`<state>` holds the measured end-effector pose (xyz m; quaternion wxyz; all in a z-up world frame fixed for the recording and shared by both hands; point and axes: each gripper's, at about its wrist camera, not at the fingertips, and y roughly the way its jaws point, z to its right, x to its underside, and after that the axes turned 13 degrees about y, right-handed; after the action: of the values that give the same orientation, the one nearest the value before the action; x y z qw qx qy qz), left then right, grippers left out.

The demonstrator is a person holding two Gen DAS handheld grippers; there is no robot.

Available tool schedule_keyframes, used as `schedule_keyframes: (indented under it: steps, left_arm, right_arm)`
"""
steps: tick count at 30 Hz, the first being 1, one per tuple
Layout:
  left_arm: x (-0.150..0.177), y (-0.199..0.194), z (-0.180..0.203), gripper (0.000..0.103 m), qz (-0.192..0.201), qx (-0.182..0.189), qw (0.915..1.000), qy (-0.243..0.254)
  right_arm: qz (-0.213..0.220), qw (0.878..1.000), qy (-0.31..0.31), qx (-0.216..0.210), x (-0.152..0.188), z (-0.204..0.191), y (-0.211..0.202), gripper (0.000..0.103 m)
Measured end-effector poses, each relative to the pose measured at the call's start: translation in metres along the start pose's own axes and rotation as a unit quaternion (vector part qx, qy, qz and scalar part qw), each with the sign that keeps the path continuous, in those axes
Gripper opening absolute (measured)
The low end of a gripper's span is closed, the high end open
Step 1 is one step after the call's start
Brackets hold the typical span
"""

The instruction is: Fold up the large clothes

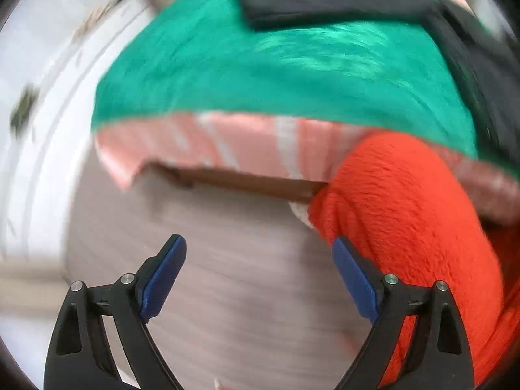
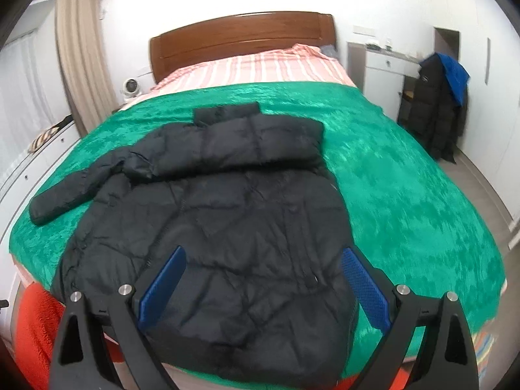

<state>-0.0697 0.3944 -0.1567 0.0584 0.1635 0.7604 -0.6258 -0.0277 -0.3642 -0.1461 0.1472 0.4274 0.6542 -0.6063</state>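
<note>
Left wrist view, blurred by motion: pale floor (image 1: 211,276) filling the lower middle; left gripper (image 1: 258,245) at the bottom with blue pads spread wide, jaws released, nothing between them. Above, edge of a green blanket (image 1: 260,74) draped over a pink striped sheet (image 1: 227,143), with a brown bed frame (image 1: 247,183) showing beneath. At upper right, a dark sleeve of the black puffer jacket (image 1: 325,3) lying on the blanket. Fuzzy orange fabric (image 1: 406,221) bulging in at lower right, just beside the right pad.

Right wrist view, sharper: beige curtain (image 2: 78,65) at far left; wooden headboard (image 2: 240,35) behind the bed. Jacket spread flat on the blanket, collar toward the headboard, one sleeve stretched out to the left, the other folded across the chest. Right gripper (image 2: 263,253) hovering above the jacket's hem, jaws released and holding nothing. Far right, a white cabinet (image 2: 383,65) and dark coats (image 2: 432,113) hanging with a blue garment (image 2: 455,74) on top
</note>
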Motion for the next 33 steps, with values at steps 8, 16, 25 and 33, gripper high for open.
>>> schedule_keyframes:
  steps: [8,16,25,33]
  left_arm:
    - [-0.018,0.012,-0.007,0.095,0.090,0.006,0.9858,-0.142]
    - [-0.131,0.073,0.022,0.096,0.081,0.095,0.9793,-0.159]
    - [-0.239,0.129,0.038,0.098,0.178,0.274,0.9027,-0.280]
    - [-0.299,0.141,0.002,0.048,0.178,0.169,0.8992,-0.362]
  right_arm:
    - [0.030,0.996,-0.088,0.009,-0.028,-0.029,-0.021,0.096]
    - [0.018,0.998,-0.051,-0.019,-0.013,-0.057,-0.008,0.096]
    - [-0.015,0.998,-0.047,-0.025,0.006,-0.081,0.016,0.096]
    - [-0.028,0.997,-0.072,-0.020,0.028,-0.081,0.022,0.096]
